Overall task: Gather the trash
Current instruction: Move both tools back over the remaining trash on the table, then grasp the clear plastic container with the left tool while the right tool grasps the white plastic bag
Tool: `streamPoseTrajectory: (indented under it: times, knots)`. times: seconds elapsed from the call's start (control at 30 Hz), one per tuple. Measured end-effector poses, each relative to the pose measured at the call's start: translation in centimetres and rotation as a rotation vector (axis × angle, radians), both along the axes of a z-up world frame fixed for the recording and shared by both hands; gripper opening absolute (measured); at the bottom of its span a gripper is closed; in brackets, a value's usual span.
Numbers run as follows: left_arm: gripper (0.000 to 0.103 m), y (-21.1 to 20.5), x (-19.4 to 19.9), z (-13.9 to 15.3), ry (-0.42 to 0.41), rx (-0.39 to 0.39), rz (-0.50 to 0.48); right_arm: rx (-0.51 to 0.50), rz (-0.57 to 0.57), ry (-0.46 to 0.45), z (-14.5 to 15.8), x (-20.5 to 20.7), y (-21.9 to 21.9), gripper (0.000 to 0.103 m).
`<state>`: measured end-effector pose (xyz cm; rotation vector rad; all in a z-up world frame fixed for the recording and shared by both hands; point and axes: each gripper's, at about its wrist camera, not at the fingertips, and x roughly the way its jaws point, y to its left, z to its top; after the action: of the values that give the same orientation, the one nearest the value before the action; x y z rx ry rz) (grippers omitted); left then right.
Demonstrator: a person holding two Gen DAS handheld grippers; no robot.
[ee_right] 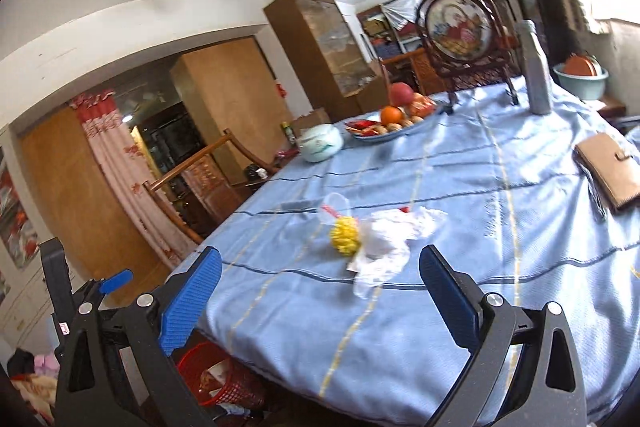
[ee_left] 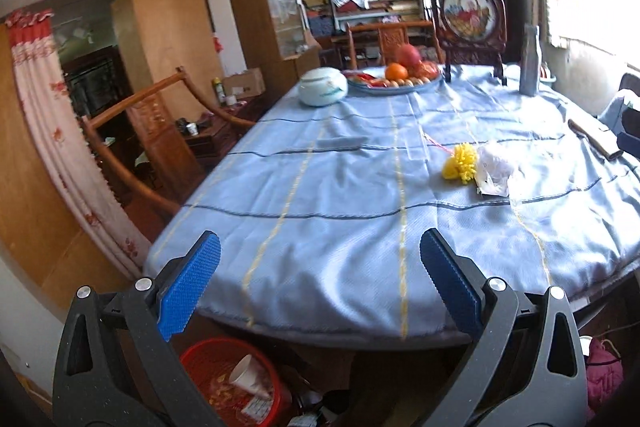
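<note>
While both claws hang empty at tabletop's (ee_right: 500, 227) near edge, right claw (ee_right: 320, 291) gapes wide, left claw (ee_left: 320, 287) likewise. Crumpled plastic wrapper (ee_right: 384, 247) with yellow tuft (ee_right: 345, 235) lies just ahead of right claw, nearer it; red bin (ee_left: 224, 379) below edge.

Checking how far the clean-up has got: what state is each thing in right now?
Left claw: open, empty.
Right claw: open, empty.
Plastic wrapper: crumpled, lying on the tablecloth.
Yellow pompom: touching the wrapper.
Red basket: on the floor, a paper cup inside.
Brown wallet: closed, lying flat.
</note>
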<state>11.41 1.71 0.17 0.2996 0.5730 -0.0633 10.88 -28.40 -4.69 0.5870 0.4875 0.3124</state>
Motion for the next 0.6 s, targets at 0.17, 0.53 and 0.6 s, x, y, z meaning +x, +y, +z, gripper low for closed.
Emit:
streamPoseTrajectory:
  times: [0.17, 0.53, 0.6]
  knots:
    - [0.096, -1.6, 4.9, -1.3, 0.073, -0.015, -0.007, 0.027, -0.012, 0.099, -2.7, 3.7, -1.6, 0.097]
    - [0.096, -3.1, 13.7, -3.0, 0.196, -0.058, 0.016, 0.041, 0.019, 0.214, -4.6, 11.0, -2.6, 0.097]
    - [0.096, -3.5, 15.0, -2.8, 0.206, -0.071, 0.014, 0.04, 0.026, 0.215, -4.1, 12.3, -2.8, 0.097]
